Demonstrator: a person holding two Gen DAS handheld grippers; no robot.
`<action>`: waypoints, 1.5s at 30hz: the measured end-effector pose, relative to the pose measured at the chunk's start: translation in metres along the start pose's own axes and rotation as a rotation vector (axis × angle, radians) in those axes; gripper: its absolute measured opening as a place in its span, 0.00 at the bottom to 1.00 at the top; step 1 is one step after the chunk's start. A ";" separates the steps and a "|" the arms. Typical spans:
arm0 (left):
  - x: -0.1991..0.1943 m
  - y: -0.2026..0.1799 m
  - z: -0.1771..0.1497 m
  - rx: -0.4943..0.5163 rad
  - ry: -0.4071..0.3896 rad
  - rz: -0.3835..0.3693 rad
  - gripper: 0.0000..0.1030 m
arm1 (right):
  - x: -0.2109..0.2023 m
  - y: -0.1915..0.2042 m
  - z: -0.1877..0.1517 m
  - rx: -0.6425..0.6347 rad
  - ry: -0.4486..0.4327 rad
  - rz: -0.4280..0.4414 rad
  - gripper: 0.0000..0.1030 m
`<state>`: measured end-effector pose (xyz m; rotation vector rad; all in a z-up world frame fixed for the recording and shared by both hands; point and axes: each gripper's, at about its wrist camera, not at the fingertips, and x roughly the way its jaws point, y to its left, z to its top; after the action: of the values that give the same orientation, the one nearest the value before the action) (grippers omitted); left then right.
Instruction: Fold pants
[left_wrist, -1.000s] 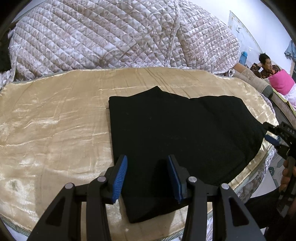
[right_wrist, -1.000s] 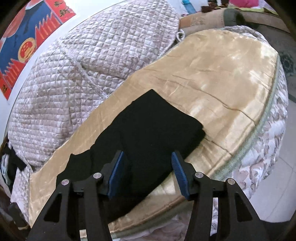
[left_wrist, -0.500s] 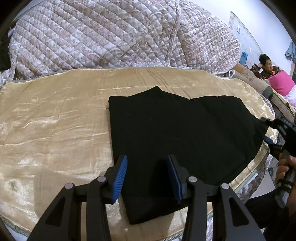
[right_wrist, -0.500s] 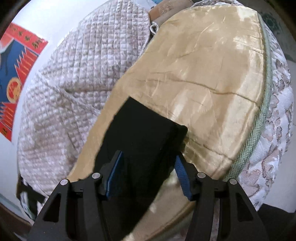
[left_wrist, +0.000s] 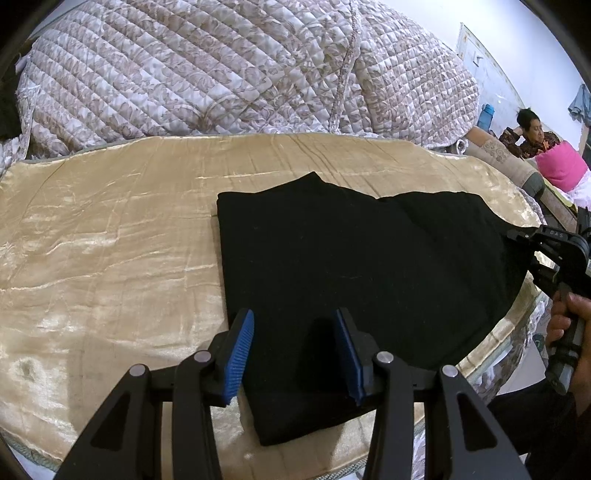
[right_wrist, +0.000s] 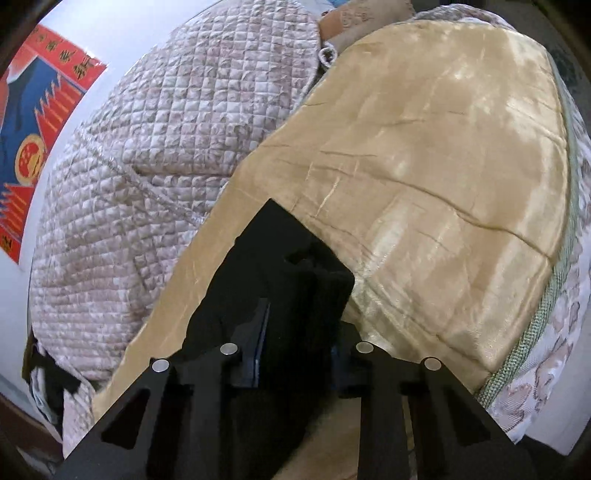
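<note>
Black pants (left_wrist: 351, 277) lie folded flat on a golden bed cover (left_wrist: 110, 240). My left gripper (left_wrist: 293, 350) hovers open over their near left end, its blue pads apart and pressing nothing. At the pants' right end my right gripper (left_wrist: 524, 247), held by a hand (left_wrist: 569, 325), is closing its jaws on the edge. In the right wrist view the pants (right_wrist: 295, 266) are bunched up between the narrowed fingers of that gripper (right_wrist: 299, 332), and the corner is lifted off the golden cover (right_wrist: 443, 184).
A heaped quilted blanket (left_wrist: 221, 74) fills the far side of the bed. The bed's trimmed edge (right_wrist: 554, 295) runs close to the right of the pants. A person (left_wrist: 532, 133) sits in the far right background. A red and blue poster (right_wrist: 33, 129) hangs on the wall.
My right gripper has moved in over the pants' right end, rolled, and narrowed its jaws onto the cloth, which now bunches between them. The left gripper has stayed put, open.
</note>
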<state>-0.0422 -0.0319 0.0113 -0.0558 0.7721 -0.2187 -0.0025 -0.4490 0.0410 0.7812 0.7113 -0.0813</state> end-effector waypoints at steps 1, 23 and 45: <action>-0.001 0.001 0.000 -0.002 -0.003 0.002 0.46 | -0.002 0.004 0.000 -0.016 0.001 0.005 0.22; -0.018 0.081 0.015 -0.203 -0.034 0.178 0.46 | 0.014 0.207 -0.137 -0.736 0.278 0.389 0.21; -0.027 0.095 0.015 -0.244 -0.047 0.157 0.46 | 0.029 0.216 -0.216 -1.011 0.391 0.384 0.52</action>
<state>-0.0342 0.0661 0.0284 -0.2294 0.7490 0.0267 -0.0314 -0.1431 0.0503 -0.0654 0.8333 0.7493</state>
